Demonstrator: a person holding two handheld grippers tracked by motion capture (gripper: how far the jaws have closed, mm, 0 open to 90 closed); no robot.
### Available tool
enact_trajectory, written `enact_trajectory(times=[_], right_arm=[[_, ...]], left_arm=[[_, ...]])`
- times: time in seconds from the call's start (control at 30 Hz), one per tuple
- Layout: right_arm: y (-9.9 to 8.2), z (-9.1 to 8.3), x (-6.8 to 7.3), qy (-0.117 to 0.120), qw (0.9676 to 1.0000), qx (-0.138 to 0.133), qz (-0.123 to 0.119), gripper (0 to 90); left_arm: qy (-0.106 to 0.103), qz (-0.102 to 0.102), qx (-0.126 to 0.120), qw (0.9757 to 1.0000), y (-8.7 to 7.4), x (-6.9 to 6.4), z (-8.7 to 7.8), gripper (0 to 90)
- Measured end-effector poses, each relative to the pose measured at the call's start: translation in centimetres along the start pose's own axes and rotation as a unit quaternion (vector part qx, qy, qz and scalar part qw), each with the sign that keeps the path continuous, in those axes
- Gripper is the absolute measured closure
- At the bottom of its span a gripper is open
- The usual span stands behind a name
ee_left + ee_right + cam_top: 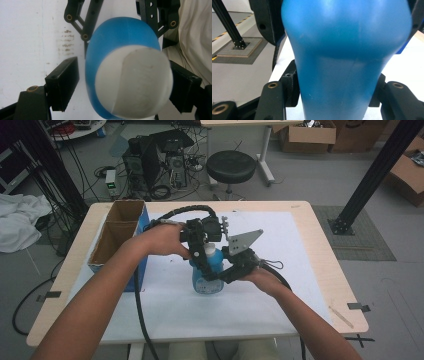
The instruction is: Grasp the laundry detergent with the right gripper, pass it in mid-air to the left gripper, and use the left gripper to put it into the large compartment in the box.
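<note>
Closest to us, the white cap (133,83) of the blue bottle (207,272) sits right under the left tool (120,86). That tool's two black jaws stand either side of the cap, and a clear strip of white sheet (280,270) shows between the left jaw and the bottle, so we read it as open, not yet biting. Lower on the bottle, the right tool (335,93) has its jaws pressed against both sides of the blue body, closed on it and holding it upright.

The bottle stands on the white sheet that covers the surface (327,285), near the middle, with the open cardboard box (117,237) just to the bottle's left and the black stool (231,166) on the floor well behind the bottle.

We judge the step to be taking hold of the cap while the body is steadied. To do it well, we should centre the left tool over the cap so both jaws meet it together, since it looks to sit nearer the right jaw. We should close on the cap itself, above the blue shoulder. The right tool should stay firm but not crush the soft body, or the bottle may tilt or squirt. Any twist should go about the bottle's own upright axis.
</note>
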State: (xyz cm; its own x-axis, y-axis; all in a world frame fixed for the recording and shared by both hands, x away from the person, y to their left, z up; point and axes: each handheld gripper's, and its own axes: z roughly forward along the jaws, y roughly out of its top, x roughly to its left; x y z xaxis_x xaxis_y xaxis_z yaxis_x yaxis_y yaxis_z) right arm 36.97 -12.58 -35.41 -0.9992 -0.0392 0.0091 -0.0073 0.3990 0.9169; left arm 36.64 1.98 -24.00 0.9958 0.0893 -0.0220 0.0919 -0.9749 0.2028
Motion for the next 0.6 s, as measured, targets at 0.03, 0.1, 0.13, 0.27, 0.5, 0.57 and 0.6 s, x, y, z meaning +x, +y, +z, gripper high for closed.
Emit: enact_trajectory(times=[0.03,0.1,0.13,0.27,0.5,0.57,0.6], right_arm=[[0.03,-0.02,0.0,0.0,1.0,0.001,0.0,43.6],[0.04,-0.02,-0.01,0.001,1.0,0.002,0.0,43.7],[0.03,0.0,0.0,0.001,1.0,0.002,0.001,43.7],[-0.02,0.07,0.0,0.003,1.0,0.005,0.003,43.7],[0.0,-0.05,-0.01,0.003,1.0,0.003,0.004,43.7],[-0.02,-0.1,-0.06,0.002,1.0,0.002,0.005,43.7],[-0.02,-0.11,-0.08,0.002,1.0,0.002,0.005,43.7]], left_arm=[[-0.001,0.0,0.001,1.0,0.02,-0.02,0.05,21.0],[0.0,0.002,0.003,1.0,0.07,-0.09,0.21,21.0],[-0.001,0.004,0.004,1.0,0.13,-0.12,0.28,21.0],[0.0,0.006,0.002,1.0,0.31,-0.15,0.36,21.1],[0.002,0.015,-0.001,0.9999,0.48,-0.18,0.49,22.0],[0.003,0.014,0.0,0.9999,0.48,-0.17,0.51,22.3],[0.003,0.014,0.0,0.9999,0.47,-0.15,0.54,22.5]])
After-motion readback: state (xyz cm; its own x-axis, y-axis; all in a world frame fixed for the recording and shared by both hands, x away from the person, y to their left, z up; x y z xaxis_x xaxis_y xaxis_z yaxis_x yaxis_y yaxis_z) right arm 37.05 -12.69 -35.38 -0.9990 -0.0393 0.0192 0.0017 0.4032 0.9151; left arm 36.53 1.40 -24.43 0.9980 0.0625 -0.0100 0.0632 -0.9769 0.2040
